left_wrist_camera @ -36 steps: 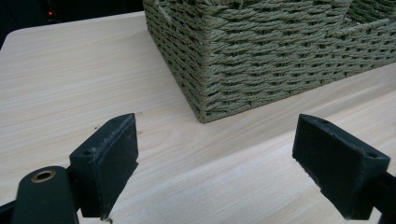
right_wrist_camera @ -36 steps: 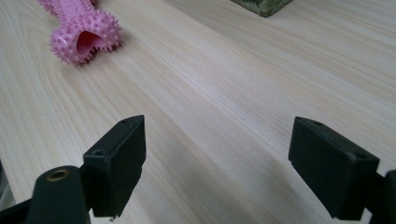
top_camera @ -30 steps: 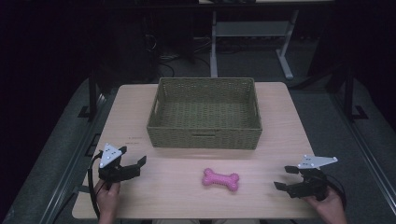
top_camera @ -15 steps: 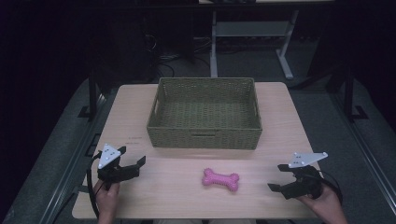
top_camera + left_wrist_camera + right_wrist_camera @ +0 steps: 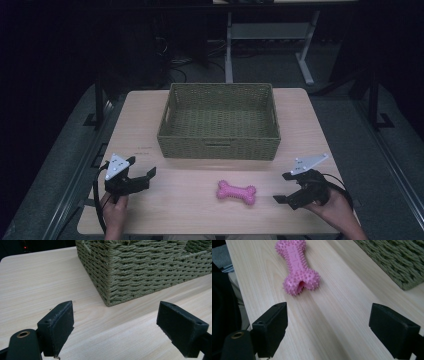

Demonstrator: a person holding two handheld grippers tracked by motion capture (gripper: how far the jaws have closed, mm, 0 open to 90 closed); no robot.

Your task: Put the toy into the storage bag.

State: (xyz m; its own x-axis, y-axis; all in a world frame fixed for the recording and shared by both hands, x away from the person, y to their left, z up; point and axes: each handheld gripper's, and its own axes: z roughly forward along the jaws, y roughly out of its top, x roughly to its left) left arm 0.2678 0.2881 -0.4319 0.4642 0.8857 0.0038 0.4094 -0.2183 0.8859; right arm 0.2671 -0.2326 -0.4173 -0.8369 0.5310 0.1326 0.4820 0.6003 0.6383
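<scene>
The pink spiked bone toy [image 5: 236, 192] lies flat on the wooden table [image 5: 200, 215], in the open strip near the person's edge, just in front of the green woven basket [image 5: 220, 122] and apart from it. In the right gripper view the pink spiked bone toy [image 5: 297, 267] lies lengthwise ahead of the jaws, one knobbed end nearest them, with bare tabletop between — nothing is between the pads. The right gripper [image 5: 285, 187] stands near the toy on its right side, pointed toward it; its jaws have just been opening and now stand wide apart, empty. The right hand [image 5: 340, 212] holds it from the table's near right corner, a cable looping behind. The left gripper [image 5: 145, 177] is well apart from the toy, at the near left of the table, held by the left hand [image 5: 114, 212]. Its jaws are spread too — in the left gripper view they frame only bare wood, with the near left corner of the green woven basket [image 5: 140, 272] rising just beyond them.
</scene>
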